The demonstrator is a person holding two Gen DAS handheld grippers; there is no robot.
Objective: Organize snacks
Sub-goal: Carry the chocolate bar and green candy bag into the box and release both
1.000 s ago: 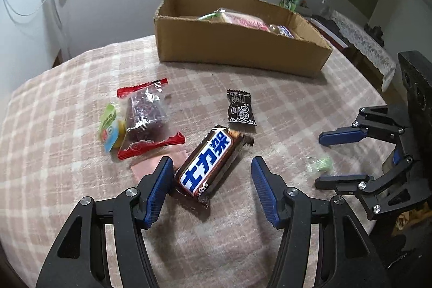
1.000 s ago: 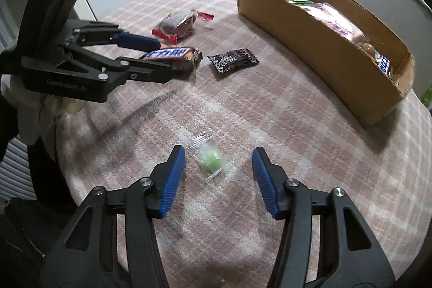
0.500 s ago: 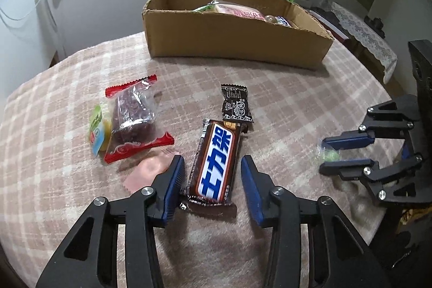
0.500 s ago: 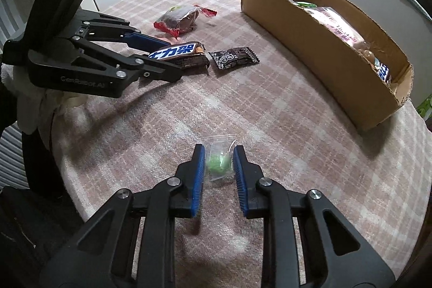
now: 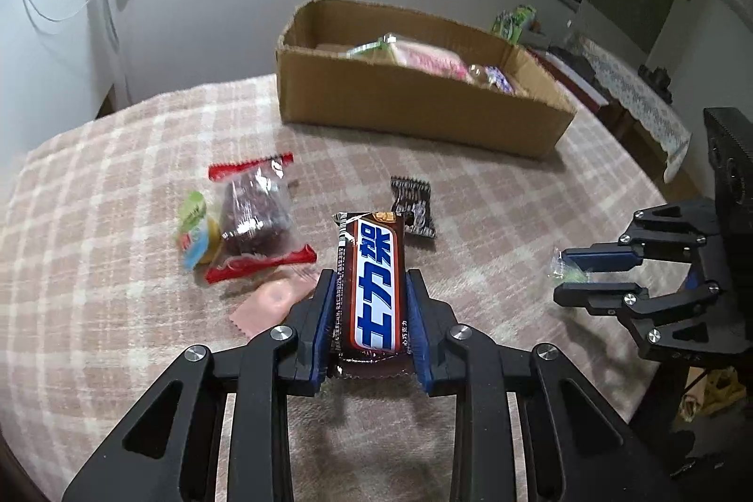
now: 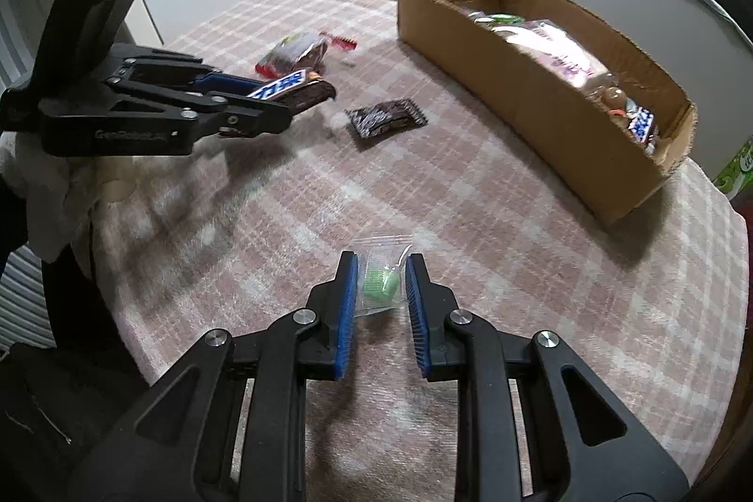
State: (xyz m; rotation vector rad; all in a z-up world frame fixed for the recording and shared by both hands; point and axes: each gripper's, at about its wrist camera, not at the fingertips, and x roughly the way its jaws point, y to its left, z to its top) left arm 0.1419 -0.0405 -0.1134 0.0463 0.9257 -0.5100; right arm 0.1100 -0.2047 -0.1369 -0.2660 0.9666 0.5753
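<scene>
Left wrist view shows the left gripper clamped on a brown chocolate bar with a blue and white label, its blue pads pressing both long sides of the wrapper. From the right wrist view the bar sticks out past the fingertips and hangs above the checked pink tablecloth, its shadow on the cloth below. The right gripper is closed on a small clear bag holding a green candy; whether the bag touches the cloth cannot be told. On the cloth lie a small black packet, just beyond the bar, and to the left a red-edged packet of dark fruit touching a green and yellow sweet, with a pale pink wrapper beside the left finger. A cardboard box stands at the far side of the table (already holding several wrapped snacks).
</scene>
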